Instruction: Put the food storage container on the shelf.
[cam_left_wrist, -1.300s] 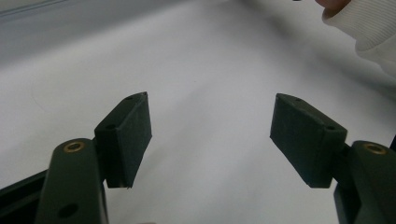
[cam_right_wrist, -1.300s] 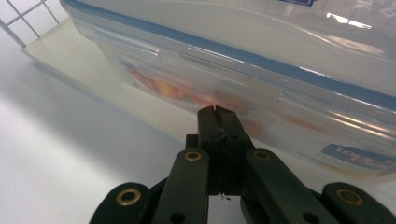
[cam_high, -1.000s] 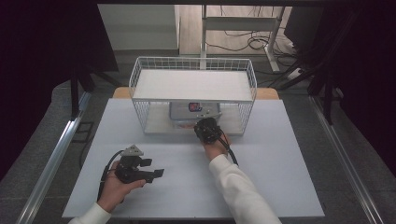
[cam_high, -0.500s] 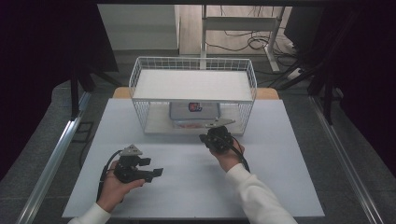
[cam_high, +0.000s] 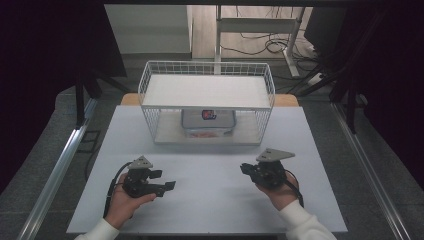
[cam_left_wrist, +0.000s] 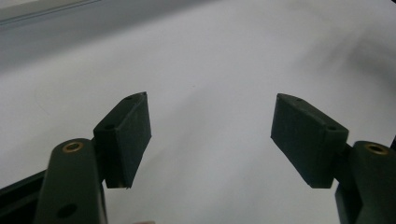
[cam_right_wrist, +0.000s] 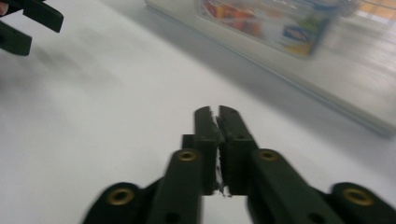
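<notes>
1. High view, nearest edge: my two forearms come in from the bottom, white sleeve (cam_high: 305, 222) on the right one, each hand holding a claw low over the white table (cam_high: 210, 200).
2. Left claw (cam_high: 167, 183) sits at the near left of the table, pointing right. Left gripper view: pads spread wide, bare table between them, nothing held.
3. Right claw (cam_high: 245, 168) sits at the near right, pointing left toward the other one, grey three-cornered plate on top. Right gripper view is blurred; fingers (cam_right_wrist: 208, 126) look pressed almost together, a thin slit between the pads, nothing in it. Jaws have just been opening slightly. Left claw shows at that view's top left corner (cam_right_wrist: 29, 24).
4. Both claws are well apart from each other and from the rack.
5. Farther back, centre of the table: white wire rack (cam_high: 150, 82) with two levels.
6. Clear lidded box (cam_high: 208, 122) with a red label lies on the rack's lower level, near the middle, under the upper shelf. Neither claw touches it.
7. Beyond the table: floor with cables (cam_high: 260, 45).
</notes>
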